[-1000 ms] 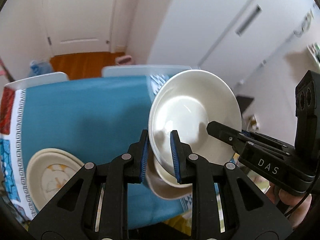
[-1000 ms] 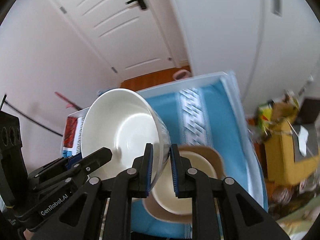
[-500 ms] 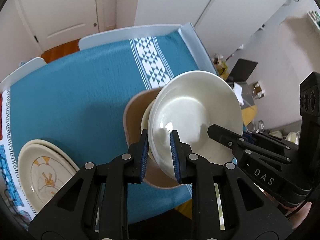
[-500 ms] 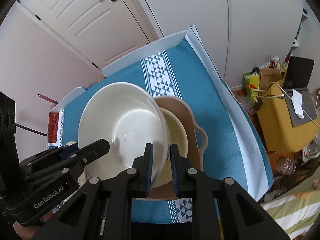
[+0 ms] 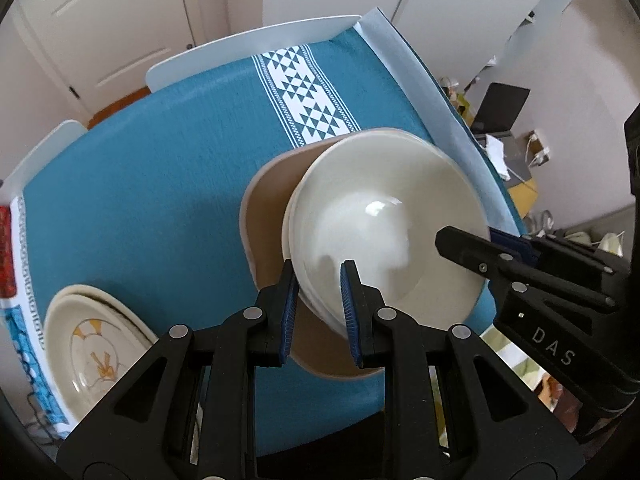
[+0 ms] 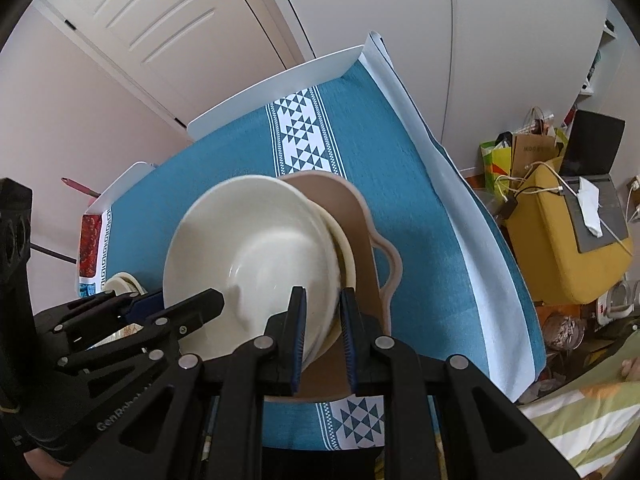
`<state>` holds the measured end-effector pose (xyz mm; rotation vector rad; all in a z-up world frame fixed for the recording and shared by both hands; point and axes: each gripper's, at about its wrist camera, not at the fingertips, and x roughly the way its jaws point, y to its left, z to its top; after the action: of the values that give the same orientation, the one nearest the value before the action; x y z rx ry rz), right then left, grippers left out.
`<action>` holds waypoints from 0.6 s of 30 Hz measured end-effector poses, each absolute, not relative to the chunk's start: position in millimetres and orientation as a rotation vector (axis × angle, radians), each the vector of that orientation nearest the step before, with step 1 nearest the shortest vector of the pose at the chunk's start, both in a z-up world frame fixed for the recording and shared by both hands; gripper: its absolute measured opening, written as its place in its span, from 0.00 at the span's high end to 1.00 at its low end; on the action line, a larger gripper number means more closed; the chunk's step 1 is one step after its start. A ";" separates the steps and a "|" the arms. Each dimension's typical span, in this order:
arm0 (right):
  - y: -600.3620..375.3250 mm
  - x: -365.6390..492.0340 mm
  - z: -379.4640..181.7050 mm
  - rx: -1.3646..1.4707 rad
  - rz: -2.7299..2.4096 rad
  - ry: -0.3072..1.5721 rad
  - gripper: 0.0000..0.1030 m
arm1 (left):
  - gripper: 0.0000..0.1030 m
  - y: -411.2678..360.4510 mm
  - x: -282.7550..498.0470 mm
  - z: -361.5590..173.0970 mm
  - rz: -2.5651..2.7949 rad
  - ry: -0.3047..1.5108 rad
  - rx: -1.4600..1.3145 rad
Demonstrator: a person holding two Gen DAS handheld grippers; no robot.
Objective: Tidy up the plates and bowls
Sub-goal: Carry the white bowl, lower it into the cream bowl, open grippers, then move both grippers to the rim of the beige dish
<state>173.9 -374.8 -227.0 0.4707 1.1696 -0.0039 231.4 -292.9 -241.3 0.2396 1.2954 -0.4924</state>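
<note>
Left gripper [image 5: 318,304]: we clamp the white bowl's [image 5: 384,228] near rim.
Right gripper [image 6: 323,330]: pinches the opposite rim, sharing the weight.
Bowl: hangs just above the cream bowl [image 6: 347,252] in the tan dish [image 6: 360,216], presumably for nesting.

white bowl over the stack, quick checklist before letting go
1. Left gripper clamped on the white bowl rim: ok.
2. Right gripper clamped on the opposite rim: ok.
3. Bowl lined up over the cream bowl beneath it: ok, roughly centred.
4. Bowl fully seated in that bowl: cannot tell, contact is hidden.
5. Bowl level: not ok, it looks tilted.
6. Tan handled dish under the stack resting on the blue tablecloth: ok.
</note>
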 end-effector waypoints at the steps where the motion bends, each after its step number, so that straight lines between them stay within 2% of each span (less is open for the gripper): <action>1: -374.6 174.3 -226.6 0.468 -0.005 1.171 0.85 | 0.82 -292.7 232.0 -241.4 -0.491 1.294 0.244; 18: -373.8 173.7 -224.7 0.465 -0.010 1.172 0.85 | 0.82 -288.2 231.7 -235.1 -0.490 1.276 0.256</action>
<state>173.7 -373.8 -224.7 0.4648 1.1717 -0.0098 231.7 -288.2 -235.1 0.2556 1.2761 -0.4901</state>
